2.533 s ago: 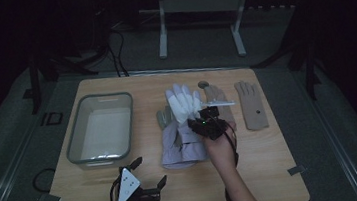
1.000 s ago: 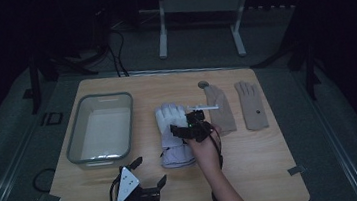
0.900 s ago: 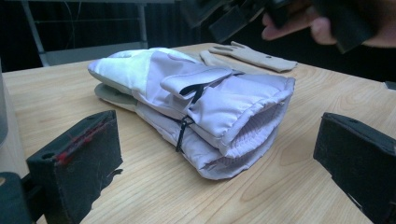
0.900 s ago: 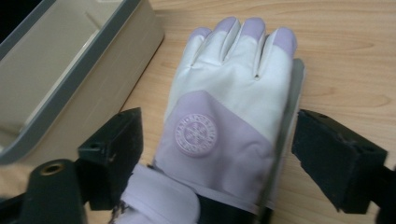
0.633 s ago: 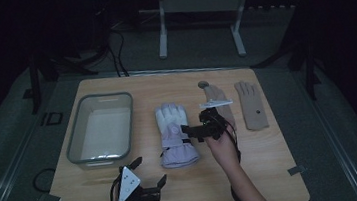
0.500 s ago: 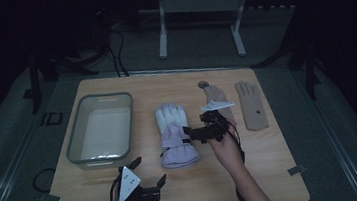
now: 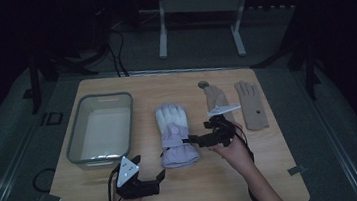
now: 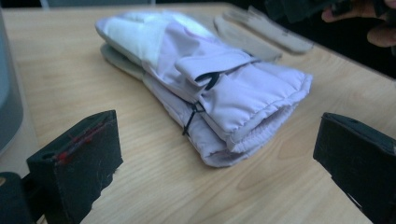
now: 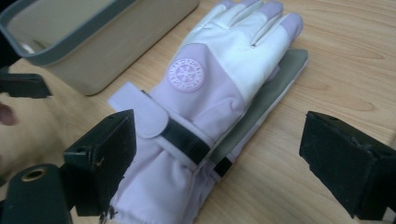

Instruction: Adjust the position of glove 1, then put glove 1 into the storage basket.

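From above, the lilac glove [image 7: 174,133] lies mid-worktop [image 7: 274,171] beside the bin [image 7: 100,126], while the right hand-held gripper [image 7: 191,140], jaws just spreading, empty, reveals a second glove [image 9: 271,93] beneath.

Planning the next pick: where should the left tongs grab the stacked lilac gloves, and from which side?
Grip the cuff end of the lilac gloves, coming in level from the person's side. Both cuffs lie stacked there, facing the open left tongs, so one pinch probably takes both.
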A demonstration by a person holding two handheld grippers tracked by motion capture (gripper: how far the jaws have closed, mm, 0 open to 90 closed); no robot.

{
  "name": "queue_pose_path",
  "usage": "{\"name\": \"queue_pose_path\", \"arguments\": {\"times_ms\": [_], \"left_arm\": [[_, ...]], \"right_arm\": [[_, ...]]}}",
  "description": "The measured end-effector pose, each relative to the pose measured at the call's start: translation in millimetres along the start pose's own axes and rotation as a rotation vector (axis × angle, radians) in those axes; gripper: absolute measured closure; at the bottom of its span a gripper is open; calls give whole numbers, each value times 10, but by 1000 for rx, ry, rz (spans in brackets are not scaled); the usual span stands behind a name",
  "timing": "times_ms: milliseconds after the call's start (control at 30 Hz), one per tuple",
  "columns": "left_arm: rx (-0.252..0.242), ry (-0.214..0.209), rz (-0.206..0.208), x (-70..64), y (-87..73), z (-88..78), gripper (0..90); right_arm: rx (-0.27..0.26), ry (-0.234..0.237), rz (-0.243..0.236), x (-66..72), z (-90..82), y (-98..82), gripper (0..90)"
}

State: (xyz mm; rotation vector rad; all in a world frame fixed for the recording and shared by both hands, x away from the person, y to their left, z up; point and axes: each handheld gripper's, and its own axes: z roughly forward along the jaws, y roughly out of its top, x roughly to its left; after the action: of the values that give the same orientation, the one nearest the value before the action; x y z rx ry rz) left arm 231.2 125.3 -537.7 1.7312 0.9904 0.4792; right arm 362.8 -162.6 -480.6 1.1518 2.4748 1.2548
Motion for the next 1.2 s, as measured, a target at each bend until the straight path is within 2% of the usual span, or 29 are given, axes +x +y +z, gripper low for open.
{"name": "queue_pose_path", "arguments": {"times_ms": [33, 133, 167, 233, 267, 300, 333, 367, 400, 433, 500, 533, 567, 633, 667, 800, 867, 967, 1033, 1067, 1200], "left_arm": [[0, 0, 0, 0, 0, 0, 12], [11, -9, 16, -49, 212, 24, 11], [6, -8, 21, -58, 268, 37, 11], [9, -16, 27, -60, 309, 49, 11], [43, -9, 24, -60, 442, 134, 11], [60, 0, 16, -55, 479, 170, 11], [60, 0, 16, -55, 479, 170, 11], [56, -11, -17, -31, 522, 232, 12], [61, -10, -31, -21, 532, 266, 12], [61, -10, -31, -21, 532, 266, 12], [75, -16, -59, 8, 528, 337, 12], [101, -19, -85, 42, 500, 403, 12], [101, -19, -85, 42, 500, 403, 12], [137, -31, -130, 82, 432, 471, 12], [137, -31, -130, 82, 432, 471, 34], [168, -33, -143, 100, 363, 546, 62], [184, -17, -141, 105, 349, 590, 73], [234, -6, -202, 166, 296, 681, 144], [252, -12, -210, 182, 278, 706, 145], [281, -27, -229, 214, 245, 754, 150], [302, -45, -260, 258, 216, 802, 150]], "right_arm": [[0, 0, 0, 0, 0, 0, 120], [-11, 11, -11, -17, 61, 74, 142], [-9, 0, -17, -19, 84, 101, 142], [-4, -1, -18, -23, 122, 158, 148], [-7, -3, -23, -28, 151, 216, 175], [-11, -2, -18, -35, 164, 248, 194], [-11, -2, -18, -35, 164, 248, 194], [-25, 3, -7, -70, 191, 309, 216], [-28, 4, -4, -81, 205, 338, 230], [-28, 4, -4, -81, 205, 338, 230], [-19, 15, 6, -112, 248, 386, 254], [-7, 17, 4, -137, 297, 409, 307], [1, 21, 9, -154, 330, 409, 307], [23, 18, 13, -186, 401, 381, 315], [23, 18, 13, -186, 401, 381, 315], [73, 37, 41, -260, 561, 208, 313], [101, 42, 47, -278, 611, 150, 303], [156, 39, 45, -292, 683, 71, 281], [182, 45, 60, -311, 722, 29, 273], [187, 48, 73, -326, 733, 14, 273], [220, 49, 101, -343, 778, -6, 275]]}}
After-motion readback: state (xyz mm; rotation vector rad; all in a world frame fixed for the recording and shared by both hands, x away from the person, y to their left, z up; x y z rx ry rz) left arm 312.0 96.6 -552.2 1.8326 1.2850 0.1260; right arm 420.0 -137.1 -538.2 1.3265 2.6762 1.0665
